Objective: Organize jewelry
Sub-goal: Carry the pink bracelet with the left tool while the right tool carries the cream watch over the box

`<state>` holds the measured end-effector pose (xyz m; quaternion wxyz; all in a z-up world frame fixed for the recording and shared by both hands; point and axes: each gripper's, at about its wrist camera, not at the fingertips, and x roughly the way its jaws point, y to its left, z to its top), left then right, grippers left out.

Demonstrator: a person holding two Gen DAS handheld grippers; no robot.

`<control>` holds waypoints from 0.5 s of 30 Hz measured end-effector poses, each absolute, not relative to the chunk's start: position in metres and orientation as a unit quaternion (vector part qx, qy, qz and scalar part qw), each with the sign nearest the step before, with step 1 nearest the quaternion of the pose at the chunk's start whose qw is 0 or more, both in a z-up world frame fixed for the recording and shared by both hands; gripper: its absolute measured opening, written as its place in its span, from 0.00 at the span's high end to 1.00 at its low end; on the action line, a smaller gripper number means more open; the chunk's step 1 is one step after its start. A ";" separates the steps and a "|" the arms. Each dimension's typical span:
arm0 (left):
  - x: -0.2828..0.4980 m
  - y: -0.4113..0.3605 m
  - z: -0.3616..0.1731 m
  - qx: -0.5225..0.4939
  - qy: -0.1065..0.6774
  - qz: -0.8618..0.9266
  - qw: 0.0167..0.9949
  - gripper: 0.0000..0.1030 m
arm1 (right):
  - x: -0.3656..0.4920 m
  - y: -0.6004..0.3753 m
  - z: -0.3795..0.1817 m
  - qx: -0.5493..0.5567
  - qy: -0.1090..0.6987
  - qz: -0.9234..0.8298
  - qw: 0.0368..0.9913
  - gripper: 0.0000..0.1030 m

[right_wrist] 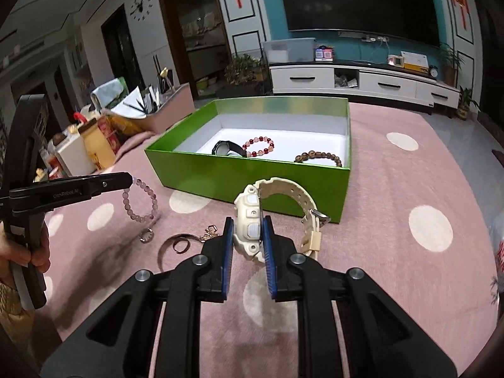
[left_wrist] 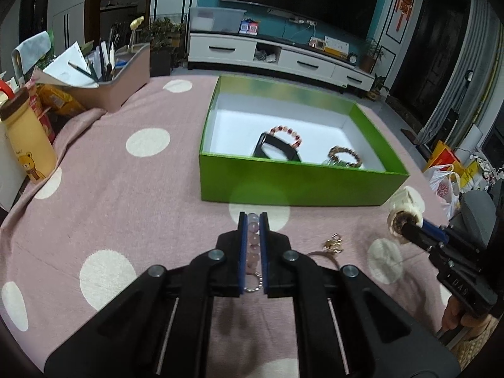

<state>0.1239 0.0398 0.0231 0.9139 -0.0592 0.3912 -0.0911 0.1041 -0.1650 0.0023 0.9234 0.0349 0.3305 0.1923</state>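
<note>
My left gripper is shut on a pale pink bead bracelet, which hangs from it above the cloth in the right wrist view. My right gripper is shut on a cream watch, held above the cloth just in front of the green box; the watch also shows in the left wrist view. The box holds a black watch, a red bead bracelet and a brown bead bracelet. A gold chain, a small ring and a brown ring lie on the cloth.
The table has a pink cloth with white dots. A pen holder, a yellow bottle and snack packs stand at the far left. Bags sit off the table's right edge.
</note>
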 end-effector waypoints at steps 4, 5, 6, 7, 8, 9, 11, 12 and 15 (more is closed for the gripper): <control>0.118 0.037 0.035 -0.058 0.380 -0.096 0.918 0.93 | 0.092 -0.164 0.004 0.044 0.325 0.194 0.925 0.83; 0.116 0.036 0.037 -0.057 0.379 -0.097 0.919 0.93 | 0.089 -0.163 0.005 0.044 0.324 0.195 0.925 0.83; 0.115 0.035 0.039 -0.056 0.378 -0.097 0.919 0.93 | 0.088 -0.163 0.006 0.044 0.323 0.196 0.925 0.83; 0.113 0.035 0.042 -0.055 0.376 -0.096 0.920 0.93 | 0.086 -0.162 0.009 0.044 0.321 0.198 0.925 0.83; 0.111 0.034 0.045 -0.054 0.374 -0.096 0.921 0.93 | 0.084 -0.161 0.011 0.044 0.319 0.200 0.926 0.83; 0.108 0.034 0.047 -0.054 0.372 -0.095 0.922 0.93 | 0.083 -0.161 0.012 0.043 0.317 0.200 0.926 0.83; 0.106 0.035 0.051 -0.054 0.368 -0.094 0.923 0.93 | 0.079 -0.159 0.017 0.039 0.310 0.203 0.928 0.83; 0.105 0.035 0.054 -0.055 0.366 -0.094 0.924 0.93 | 0.079 -0.159 0.019 0.038 0.308 0.204 0.929 0.83; 0.101 0.035 0.060 -0.055 0.361 -0.094 0.926 0.93 | 0.074 -0.159 0.027 0.036 0.298 0.204 0.932 0.83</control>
